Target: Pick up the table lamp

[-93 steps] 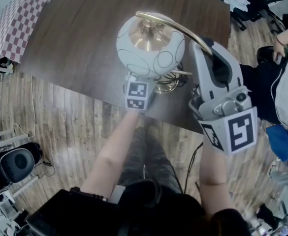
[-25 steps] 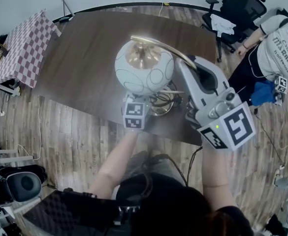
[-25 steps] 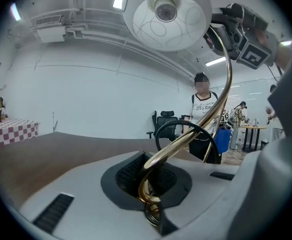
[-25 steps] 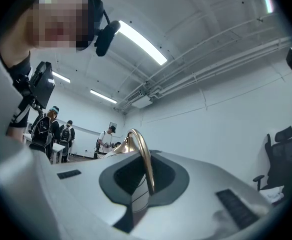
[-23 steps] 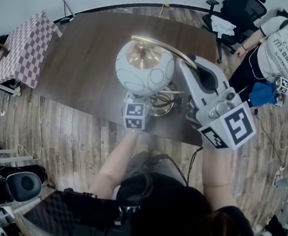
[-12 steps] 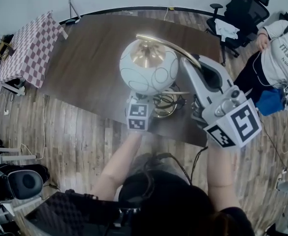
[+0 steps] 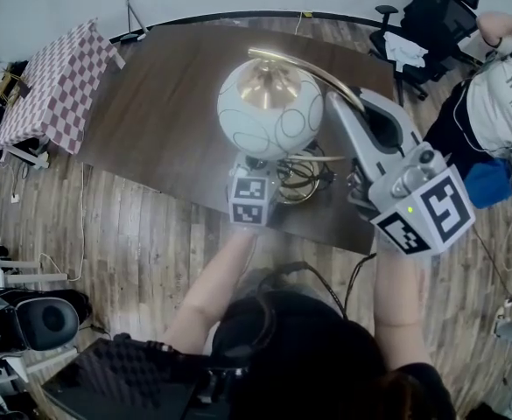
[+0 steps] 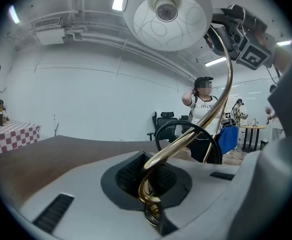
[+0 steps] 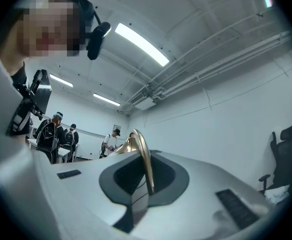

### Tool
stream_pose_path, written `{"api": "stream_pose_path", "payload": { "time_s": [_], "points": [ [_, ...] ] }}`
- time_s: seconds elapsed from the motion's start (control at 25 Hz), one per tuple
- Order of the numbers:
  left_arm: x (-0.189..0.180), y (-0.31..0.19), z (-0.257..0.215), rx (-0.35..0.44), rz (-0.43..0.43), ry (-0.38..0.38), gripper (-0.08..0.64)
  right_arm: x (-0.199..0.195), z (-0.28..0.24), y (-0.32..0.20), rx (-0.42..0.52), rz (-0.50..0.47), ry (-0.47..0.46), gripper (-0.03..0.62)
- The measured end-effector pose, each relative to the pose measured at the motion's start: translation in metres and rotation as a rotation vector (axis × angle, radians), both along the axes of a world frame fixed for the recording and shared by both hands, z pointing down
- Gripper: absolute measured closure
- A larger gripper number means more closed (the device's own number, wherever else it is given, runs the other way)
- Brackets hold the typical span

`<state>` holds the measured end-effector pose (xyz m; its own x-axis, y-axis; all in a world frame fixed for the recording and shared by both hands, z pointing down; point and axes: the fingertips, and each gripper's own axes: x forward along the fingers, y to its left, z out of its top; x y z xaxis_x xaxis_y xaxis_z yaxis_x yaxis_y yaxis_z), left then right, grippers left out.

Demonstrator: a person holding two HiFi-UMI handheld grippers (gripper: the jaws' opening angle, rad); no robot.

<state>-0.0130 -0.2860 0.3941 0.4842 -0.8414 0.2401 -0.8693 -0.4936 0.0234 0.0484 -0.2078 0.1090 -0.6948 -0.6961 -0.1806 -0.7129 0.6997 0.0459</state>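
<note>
The table lamp has a white globe shade (image 7: 271,108) with thin dark rings, a curved brass arm (image 7: 312,70) and a coiled brass base (image 7: 298,180). My left gripper (image 7: 271,175) reaches under the globe and is shut on the base's brass tube (image 8: 150,181), while the shade (image 8: 166,15) hangs overhead. My right gripper (image 7: 350,105) is higher, to the right of the globe, shut on the brass arm (image 9: 145,166). That right gripper (image 8: 241,33) also shows at the top right of the left gripper view.
The lamp is over the near edge of a dark wooden table (image 7: 168,103). A black cable loop (image 8: 185,139) lies by the base. A checkered table (image 7: 54,81) stands at left, an office chair (image 7: 417,33) and a seated person (image 7: 501,94) at right.
The lamp and both grippers sit slightly higher and further right in the head view. Both grips are unchanged. The person at right has raised an arm.
</note>
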Motion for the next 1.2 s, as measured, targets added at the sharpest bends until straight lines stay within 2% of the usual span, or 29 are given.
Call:
{"api": "stream_pose_path", "payload": {
  "time_s": [1.2],
  "points": [
    [0.016, 0.023, -0.012, -0.005, 0.01, 0.012, 0.56, 0.008, -0.014, 0.027, 0.012, -0.022, 0.012, 0.591]
  ]
}}
